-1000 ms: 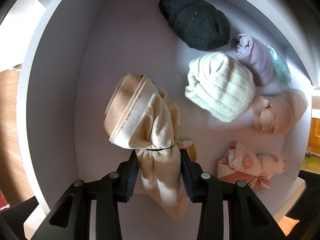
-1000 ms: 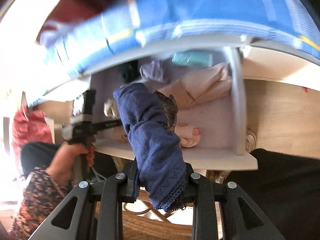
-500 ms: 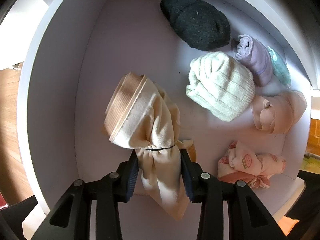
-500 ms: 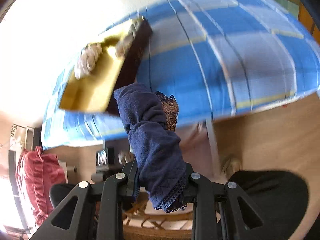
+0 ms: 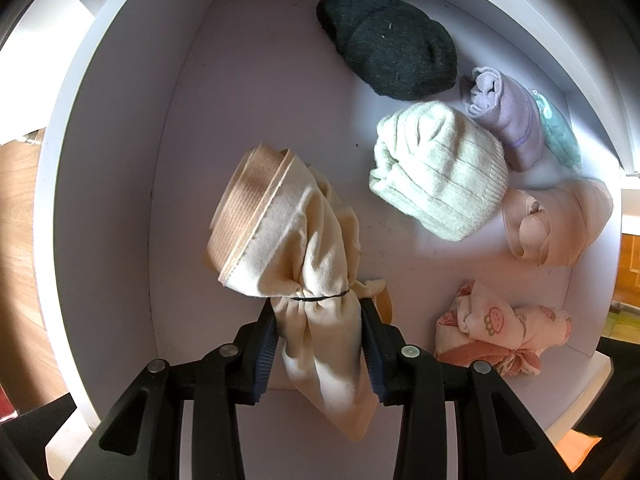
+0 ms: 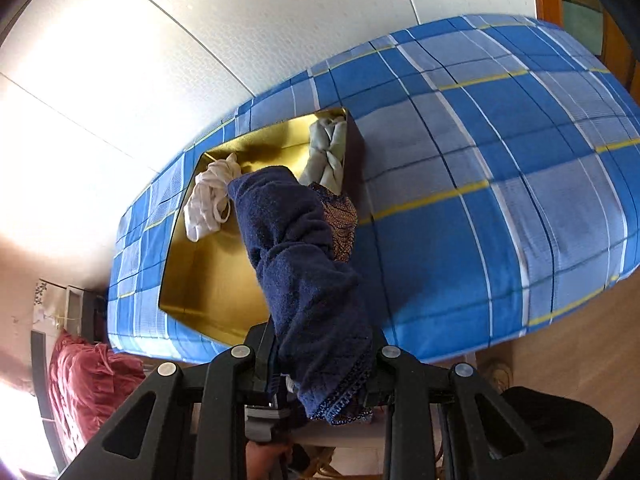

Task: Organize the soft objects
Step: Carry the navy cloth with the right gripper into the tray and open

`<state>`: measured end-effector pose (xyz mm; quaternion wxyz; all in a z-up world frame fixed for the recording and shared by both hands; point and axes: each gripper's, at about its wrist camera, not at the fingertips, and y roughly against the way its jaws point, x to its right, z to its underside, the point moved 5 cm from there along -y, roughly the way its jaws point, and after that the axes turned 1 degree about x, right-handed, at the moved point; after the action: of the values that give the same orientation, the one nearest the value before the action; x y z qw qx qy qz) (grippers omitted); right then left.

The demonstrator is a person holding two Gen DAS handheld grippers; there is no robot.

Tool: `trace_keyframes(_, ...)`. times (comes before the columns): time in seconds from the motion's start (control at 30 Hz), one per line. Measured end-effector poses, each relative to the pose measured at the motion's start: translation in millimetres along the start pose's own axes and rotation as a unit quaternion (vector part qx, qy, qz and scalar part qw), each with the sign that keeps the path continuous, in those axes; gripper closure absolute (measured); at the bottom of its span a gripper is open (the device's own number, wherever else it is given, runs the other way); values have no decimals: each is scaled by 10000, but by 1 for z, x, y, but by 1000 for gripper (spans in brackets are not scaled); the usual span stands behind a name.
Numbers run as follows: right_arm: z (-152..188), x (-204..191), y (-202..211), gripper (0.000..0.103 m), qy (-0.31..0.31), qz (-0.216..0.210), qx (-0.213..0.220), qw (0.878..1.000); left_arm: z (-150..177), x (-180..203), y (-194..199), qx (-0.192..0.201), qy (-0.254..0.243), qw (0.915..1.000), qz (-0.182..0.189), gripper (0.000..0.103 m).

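A bedroom: a bed [image 6: 500, 184] under a blue plaid cover stands against a white wall, and a gold box [image 6: 208, 264] lies open on it. Beside the bed a white drawer [image 5: 120, 184] holds rolled soft things along its right side — a dark roll [image 5: 392, 56], a mint roll [image 5: 436, 172], a lilac roll [image 5: 508, 120], a teal piece [image 5: 558, 132] wedged at the wall, a peach roll [image 5: 560, 220] and a printed pink bundle [image 5: 500, 328]. The left half of the drawer floor is bare.

The step in hand looks like sorting, one bundle per hand. The left gripper [image 5: 320, 320] points straight down into the drawer, its jaws narrowed and pressing on the tied neck of a cream bundle [image 5: 288, 240], just below a thin dark band. The bundle's ribbed cuff end hangs toward the bare floor; whether it touches I cannot tell.

The right gripper [image 6: 324, 364] faces the bed, its jaws pinched tight on a navy bundle [image 6: 304, 276] with lace trim, which sticks up in front of the box. Inside the box lie a white bundle [image 6: 208, 200] at the left and a pale green twist [image 6: 328, 152] at the far right corner; the middle is free.

Next, likely: carry the navy bundle over the box's free middle, lower it, then open — while the cream one needs setting down clear of the mint roll
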<state>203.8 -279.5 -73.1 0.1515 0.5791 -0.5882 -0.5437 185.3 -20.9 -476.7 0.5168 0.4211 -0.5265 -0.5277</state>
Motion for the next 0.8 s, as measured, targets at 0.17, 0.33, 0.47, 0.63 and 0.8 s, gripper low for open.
trace_keyframes(0.17,-10,-10,-17,77,58,241,-22,9997,0,3,2,11,-33,10000,-38,64)
trace_keyframes(0.33,-29,-31,-36,77,144,461,7,9988,0,4,1,11,-27,10000,-37,64)
trace_keyframes(0.47,-50,-47,-61,77,-97,420,-31,9991,0,5,1,13,-55,10000,-58,64)
trace_keyframes(0.63,-69,-51,-95,77,-650,384,-49,9971,0,5,1,15,-46,10000,-64,64)
trace_keyframes(0.8,-80,-52,-123,76,-862,637,-3,9942,0,6,0,21,-66,9999,-97,64)
